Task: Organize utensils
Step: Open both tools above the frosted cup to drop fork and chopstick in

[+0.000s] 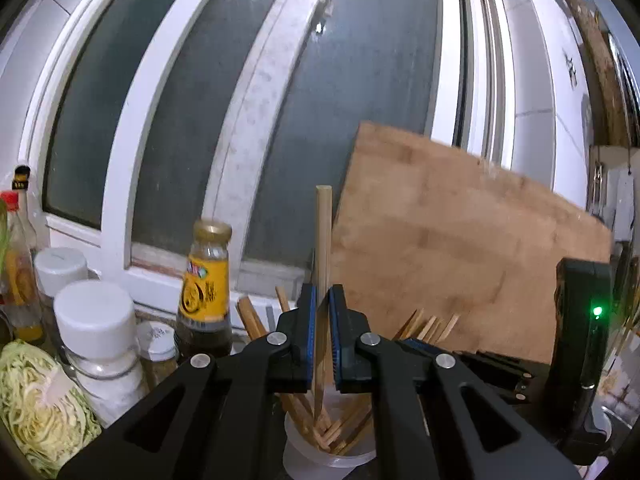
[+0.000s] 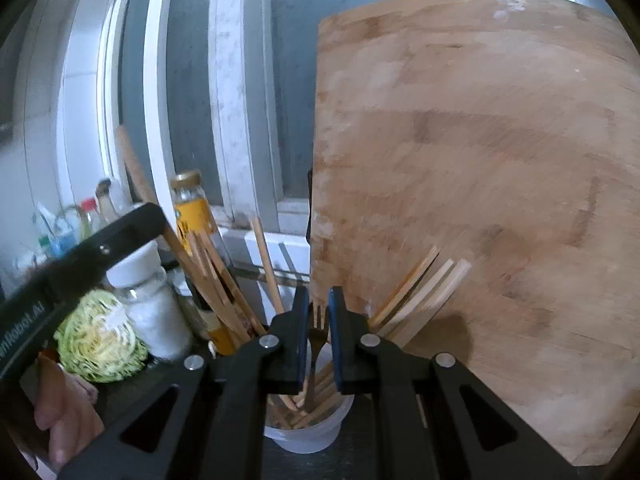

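Note:
A translucent plastic cup [image 1: 320, 458] stands on the counter and holds several wooden chopsticks [image 1: 332, 434]. My left gripper [image 1: 321, 300] is shut on one upright wooden chopstick [image 1: 323, 236] whose lower end reaches into the cup. My right gripper [image 2: 319, 300] is shut on a metal fork [image 2: 318, 330], tines up, its handle down in the same cup [image 2: 308, 438] among the chopsticks [image 2: 416, 292]. The left gripper's body [image 2: 80, 264] shows at the left of the right wrist view. The right gripper's body [image 1: 580, 320] shows at the right of the left wrist view.
A large wooden cutting board [image 1: 460, 248] leans on the window behind the cup; it also shows in the right wrist view [image 2: 480, 168]. A yellow-label sauce bottle [image 1: 206, 284], white-capped jars [image 1: 96, 336] and a cut cabbage [image 1: 36, 404] stand to the left.

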